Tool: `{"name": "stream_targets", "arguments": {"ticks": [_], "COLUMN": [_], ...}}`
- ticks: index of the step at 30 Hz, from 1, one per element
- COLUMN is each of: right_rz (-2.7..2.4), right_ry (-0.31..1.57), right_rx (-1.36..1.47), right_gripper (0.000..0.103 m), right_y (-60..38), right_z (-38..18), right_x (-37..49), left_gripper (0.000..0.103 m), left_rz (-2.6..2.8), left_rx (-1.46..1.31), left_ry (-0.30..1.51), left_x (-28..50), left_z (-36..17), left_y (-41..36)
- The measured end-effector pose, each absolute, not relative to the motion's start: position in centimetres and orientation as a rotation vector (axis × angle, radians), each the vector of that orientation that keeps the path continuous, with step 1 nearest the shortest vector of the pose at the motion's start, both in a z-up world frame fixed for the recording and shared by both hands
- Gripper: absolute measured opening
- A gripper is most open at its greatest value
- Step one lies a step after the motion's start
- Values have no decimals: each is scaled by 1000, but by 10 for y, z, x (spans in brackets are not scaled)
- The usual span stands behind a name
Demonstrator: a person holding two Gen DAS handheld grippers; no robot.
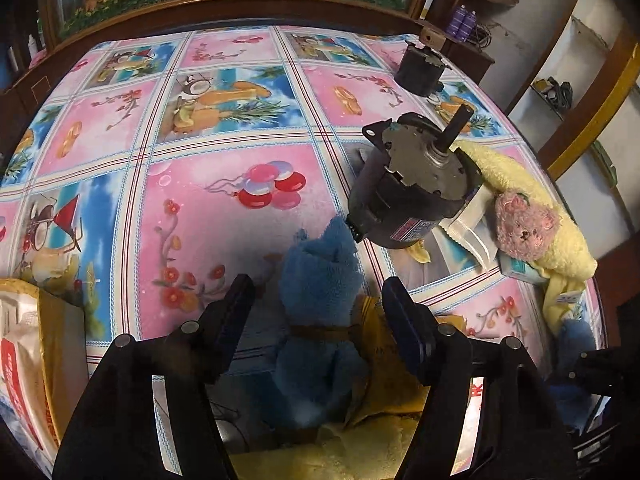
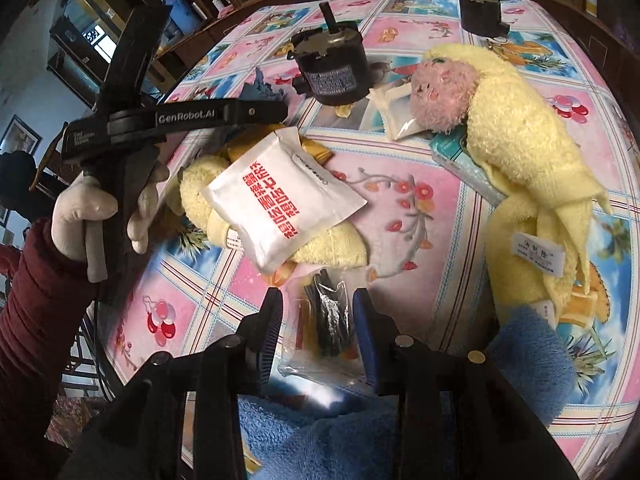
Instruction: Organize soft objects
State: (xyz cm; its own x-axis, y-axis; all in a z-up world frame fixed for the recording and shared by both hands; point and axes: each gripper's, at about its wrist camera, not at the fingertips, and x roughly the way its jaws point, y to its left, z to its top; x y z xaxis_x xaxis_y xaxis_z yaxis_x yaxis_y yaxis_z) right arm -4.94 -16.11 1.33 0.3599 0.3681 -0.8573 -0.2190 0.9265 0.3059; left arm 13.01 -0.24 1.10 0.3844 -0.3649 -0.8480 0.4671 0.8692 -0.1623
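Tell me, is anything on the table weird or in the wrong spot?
Yes. Two heavy metal motors stand among the soft towels, and the nearer one sits beside the yellow towel with the pink bear. They are hard machine parts, not soft things.

I read "GenRobot.AI" in pale letters on the black left gripper [image 2: 256,112] at upper left. Mid-frame, the white packet [image 2: 280,196] carries red characters I cannot make out.

Bright even daylight, glare on the tabletop [image 1: 224,208] cloth at centre, heavy fisheye bending, dark vignetted corners, near gripper fingers [image 2: 268,332] soft and shadowed
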Motion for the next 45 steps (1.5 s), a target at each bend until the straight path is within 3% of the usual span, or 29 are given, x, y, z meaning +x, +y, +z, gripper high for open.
{"name": "stream_targets", "arguments": {"ticks": [2, 3, 5, 8, 9, 11, 28, 36, 45], "right_rz": [376, 365, 337, 327, 329, 343, 477, 656, 814], "right_ry": [1142, 1139, 1132, 1124, 1126, 1120, 895, 923, 1005], "right_rx": [120, 89, 7, -86, -89, -71, 29, 52, 33], "right_gripper": [42, 43, 44, 40, 21, 13, 13, 13, 13], "right_y": [-154, -149, -135, -118, -116, -115, -76, -2, 95], "right_z": [14, 14, 14, 14, 14, 16, 100, 93, 70], "right_x": [-49, -49, -50, -56, -57, -62, -96, -72, -41], "left_gripper": [65, 46, 26, 24, 24, 24, 24, 25, 25], "left_rz": [-519, -512, -512, -519, -516, -521, -442, -266, -179], "left_rx": [181, 210, 234, 176, 159, 98, -210, -231, -156], "left_ry": [1040, 1029, 1022, 1027, 1019, 1012, 763, 820, 898], "left_x": [125, 123, 120, 119, 117, 114, 38, 50, 104], "left_z": [10, 10, 12, 16, 19, 26, 129, 102, 65], "left_y": [-9, -11, -11, 1, 5, 16, 190, 268, 278]}}
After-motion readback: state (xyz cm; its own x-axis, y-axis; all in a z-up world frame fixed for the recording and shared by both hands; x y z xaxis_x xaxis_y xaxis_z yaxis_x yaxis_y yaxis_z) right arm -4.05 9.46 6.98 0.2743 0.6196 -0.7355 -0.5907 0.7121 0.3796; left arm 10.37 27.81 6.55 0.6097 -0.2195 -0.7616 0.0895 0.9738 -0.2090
